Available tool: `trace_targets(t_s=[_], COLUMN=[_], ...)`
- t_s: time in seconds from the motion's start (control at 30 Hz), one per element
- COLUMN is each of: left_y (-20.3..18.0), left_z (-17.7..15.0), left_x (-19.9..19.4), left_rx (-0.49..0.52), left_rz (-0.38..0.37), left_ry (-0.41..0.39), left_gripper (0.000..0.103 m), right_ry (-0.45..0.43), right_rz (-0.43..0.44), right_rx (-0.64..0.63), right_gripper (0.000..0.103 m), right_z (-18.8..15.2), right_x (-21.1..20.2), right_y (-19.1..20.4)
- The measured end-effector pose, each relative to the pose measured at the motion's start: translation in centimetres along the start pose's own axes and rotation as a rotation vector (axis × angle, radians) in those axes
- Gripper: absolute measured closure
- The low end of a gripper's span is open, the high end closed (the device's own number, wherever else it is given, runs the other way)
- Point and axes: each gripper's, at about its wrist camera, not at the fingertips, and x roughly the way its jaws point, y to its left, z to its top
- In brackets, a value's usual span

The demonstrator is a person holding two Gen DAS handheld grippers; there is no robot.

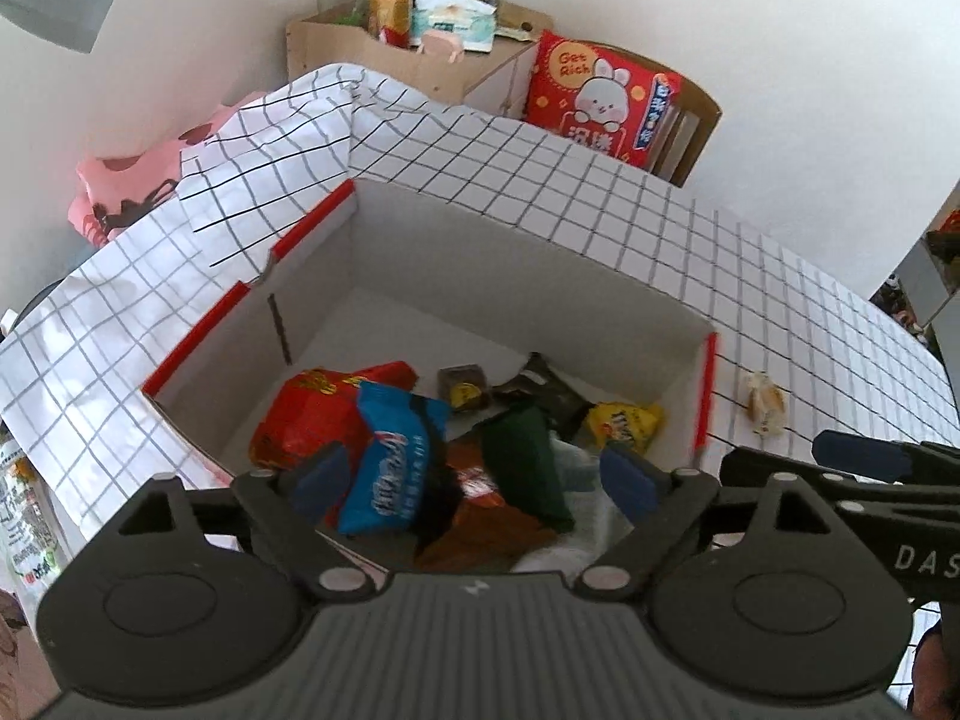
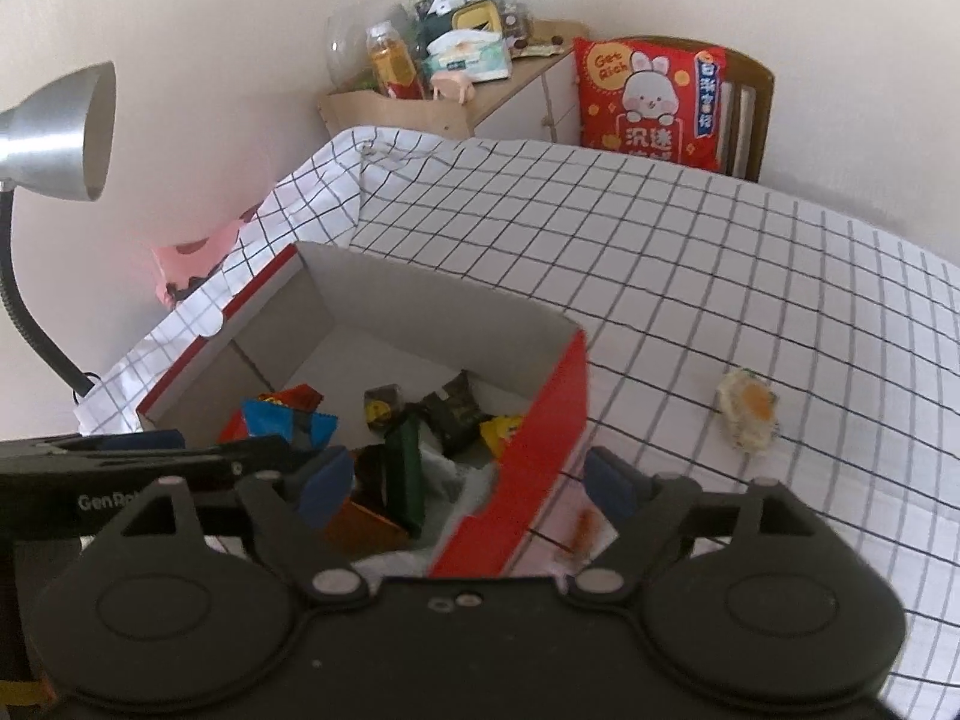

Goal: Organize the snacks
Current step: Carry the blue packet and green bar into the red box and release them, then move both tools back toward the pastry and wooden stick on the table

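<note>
Hovering over one red-edged box (image 1: 711, 387), both tools spread wide and holding nothing.
Left tool (image 1: 480, 480) sits above the box interior; right tool (image 2: 465, 483) straddles its red wall. About seven snacks piled inside: red bag (image 1: 306, 420), blue packet (image 1: 390, 456), green pack (image 1: 522, 450), yellow M&M's pouch (image 1: 624, 423); the rest overlap, labels unreadable. One wrapped snack (image 2: 747, 414) lies alone on the checked desk (image 2: 720, 270). Cushion (image 2: 648, 99) reads "Get Rich".

The red cushion (image 2: 651, 105) on the far chair reads "Get Rich", the left gripper's (image 2: 108, 480) arm shows "GenRo" cut off, and the right gripper's (image 1: 888, 480) arm shows "DAS".
</note>
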Motion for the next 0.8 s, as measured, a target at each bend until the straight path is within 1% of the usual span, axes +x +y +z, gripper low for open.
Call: trace_targets(t_s=[0.17,0.23,0.4,0.47,0.57,0.63,0.7,0.8], left_y=[-2.3,-3.4,-6.3,-7.7,-9.9,-11.6,-13.0,-15.2], left_z=[-0.9,-1.2,-2.1,-2.6,-3.2,-3.8,-4.3,-5.1], left_x=[-1.1,-1.4,-1.9,-1.9,-1.8,-1.6,-1.5,-0.8], left_rx=[0.000,0.004,0.028,0.039,0.061,0.083,0.087,0.092], left_rz=[-0.019,-0.031,-0.042,-0.034,-0.029,-0.024,-0.023,-0.008], left_ry=[-0.014,-0.014,-0.014,-0.022,-0.025,-0.032,-0.030,-0.020], left_gripper=[0.012,0.012,0.012,0.012,0.012,0.012,0.012,0.012], right_ry=[-0.028,-0.038,-0.069,-0.077,-0.080,-0.064,-0.055,-0.056], right_rz=[0.013,0.015,0.003,-0.015,-0.040,-0.056,-0.060,-0.093], right_rx=[0.020,0.028,0.050,0.045,0.054,0.066,0.081,0.079], right_gripper=[0.004,0.000,0.000,0.000,0.000,0.000,0.000,0.000], right_z=[-1.1,-1.4,-2.6,-3.0,-3.2,-3.3,-3.5,-3.9], right_x=[-2.5,-3.5,-5.9,-6.7,-7.4,-7.7,-8.0,-8.4], right_y=[-2.2,-3.2,-6.2,-7.5,-9.4,-11.0,-12.5,-14.5])
